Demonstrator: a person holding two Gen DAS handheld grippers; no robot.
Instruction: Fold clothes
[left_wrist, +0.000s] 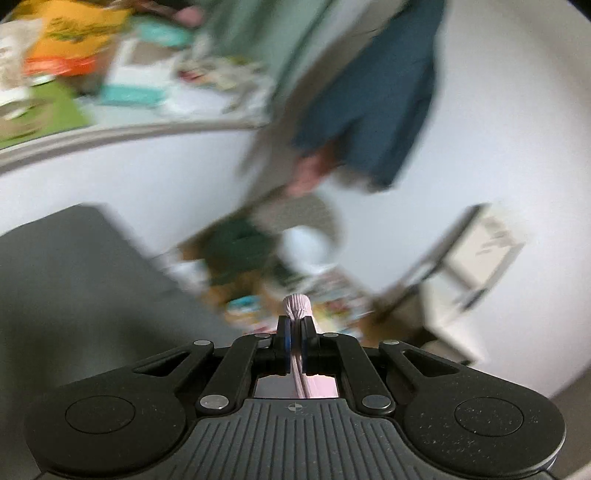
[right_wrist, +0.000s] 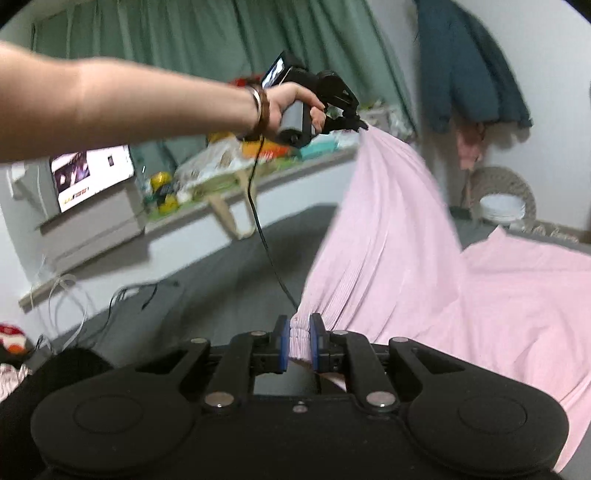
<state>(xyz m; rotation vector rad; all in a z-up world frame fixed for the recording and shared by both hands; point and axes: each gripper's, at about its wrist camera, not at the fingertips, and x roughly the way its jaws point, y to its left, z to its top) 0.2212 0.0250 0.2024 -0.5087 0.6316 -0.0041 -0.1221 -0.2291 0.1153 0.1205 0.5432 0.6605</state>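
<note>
1. Both tongs were clamped on the pink cloth (right_wrist: 388, 236): the left tongs (right_wrist: 360, 125) held one bunched edge high, the right tongs (right_wrist: 300, 338) a gathered edge low.
2. A thin pinch could have slipped under tension.
3. Its stretched edge ran from the low grip up to the high one; the rest lay on the bed (right_wrist: 221, 266).

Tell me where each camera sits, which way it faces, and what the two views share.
Left wrist: on the left gripper, facing a blurred white wall and hanging blue jacket; no body shows.
Right wrist: on the right gripper, facing across the grey bed toward green curtains; the person's left hand holds the left gripper aloft.
Shared: the pink garment, pinched by both grippers, and the jacket.
</note>
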